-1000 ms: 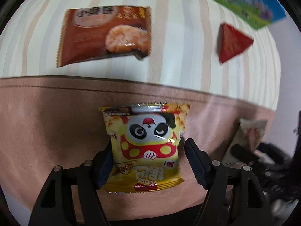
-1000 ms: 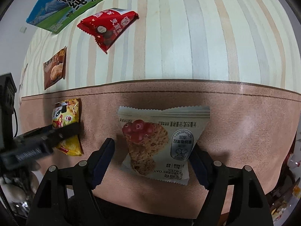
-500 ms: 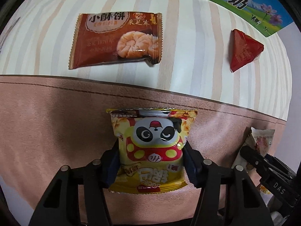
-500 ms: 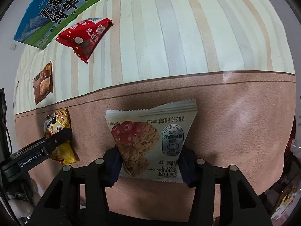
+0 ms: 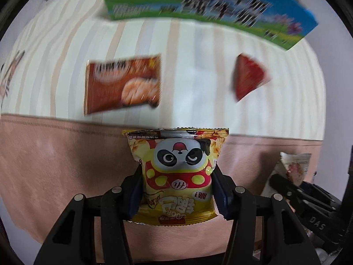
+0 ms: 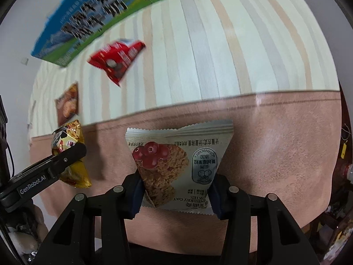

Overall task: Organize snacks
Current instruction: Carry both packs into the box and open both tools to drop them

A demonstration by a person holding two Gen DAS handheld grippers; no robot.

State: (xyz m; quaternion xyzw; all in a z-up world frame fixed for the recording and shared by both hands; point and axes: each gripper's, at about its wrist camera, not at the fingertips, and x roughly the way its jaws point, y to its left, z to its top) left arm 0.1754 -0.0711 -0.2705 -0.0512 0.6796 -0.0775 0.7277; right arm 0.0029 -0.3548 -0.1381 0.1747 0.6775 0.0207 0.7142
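My left gripper [image 5: 176, 190] is shut on a yellow panda snack bag [image 5: 176, 172] and holds it lifted above the pink cloth [image 5: 55, 165]. My right gripper [image 6: 175, 193] is shut on a white cranberry oat cookie packet [image 6: 176, 163], also lifted. The panda bag and the left gripper show at the left of the right wrist view [image 6: 68, 152]. A brown biscuit packet [image 5: 122, 86] and a red snack packet [image 5: 248, 77] lie on the striped cloth [image 5: 198, 77] beyond.
A blue and green milk carton box [image 5: 198, 11] stands at the far edge of the striped cloth; it also shows in the right wrist view [image 6: 99, 15]. Clutter lies off the table's right side [image 6: 339, 176].
Both grippers closed on their packets and lifted them off the pink cloth. The views have tilted up toward the milk box.
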